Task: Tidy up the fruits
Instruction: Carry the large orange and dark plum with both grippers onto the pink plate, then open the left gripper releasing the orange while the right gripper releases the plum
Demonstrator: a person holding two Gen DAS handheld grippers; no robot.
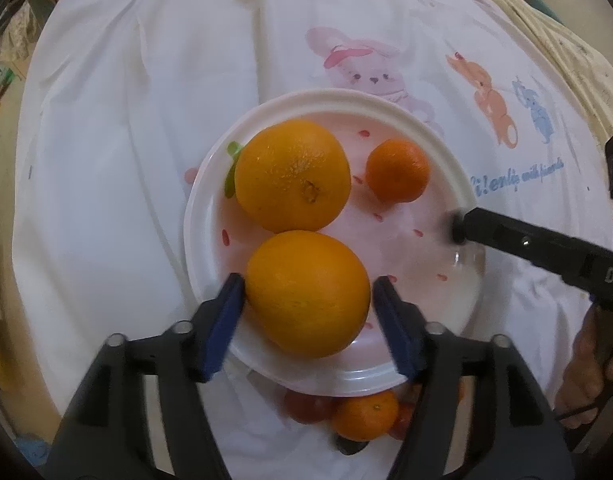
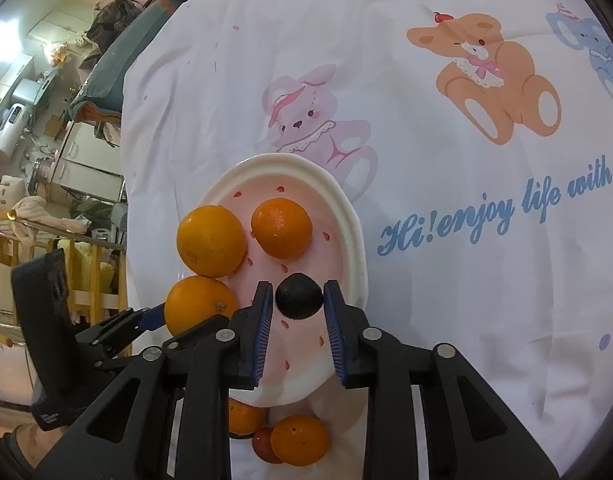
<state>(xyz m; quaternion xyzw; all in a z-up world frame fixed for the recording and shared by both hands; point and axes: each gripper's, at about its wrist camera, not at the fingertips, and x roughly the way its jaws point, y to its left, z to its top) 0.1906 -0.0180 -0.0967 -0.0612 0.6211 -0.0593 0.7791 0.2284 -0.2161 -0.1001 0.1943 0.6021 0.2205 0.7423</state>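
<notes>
A white plate point(image 1: 330, 98) with pink spots lies on a white printed cloth. On it are a large orange point(image 1: 292, 174), a small tangerine point(image 1: 397, 176) and a second large orange point(image 1: 306, 294). My left gripper point(image 1: 306, 296) is closed around the second orange, its blue pads touching both sides. In the right wrist view, my right gripper point(image 2: 298, 300) holds a small dark plum point(image 2: 299, 296) over the plate point(image 2: 346, 216), next to the tangerine point(image 2: 281, 227) and the oranges point(image 2: 211, 240).
More fruit lies on the cloth at the plate's near edge: a tangerine point(image 1: 364, 416) and red fruits point(image 1: 308, 406), also in the right wrist view point(image 2: 300, 440). The cloth point(image 2: 446, 160) shows bear prints and blue lettering. Room clutter fills the left point(image 2: 46, 140).
</notes>
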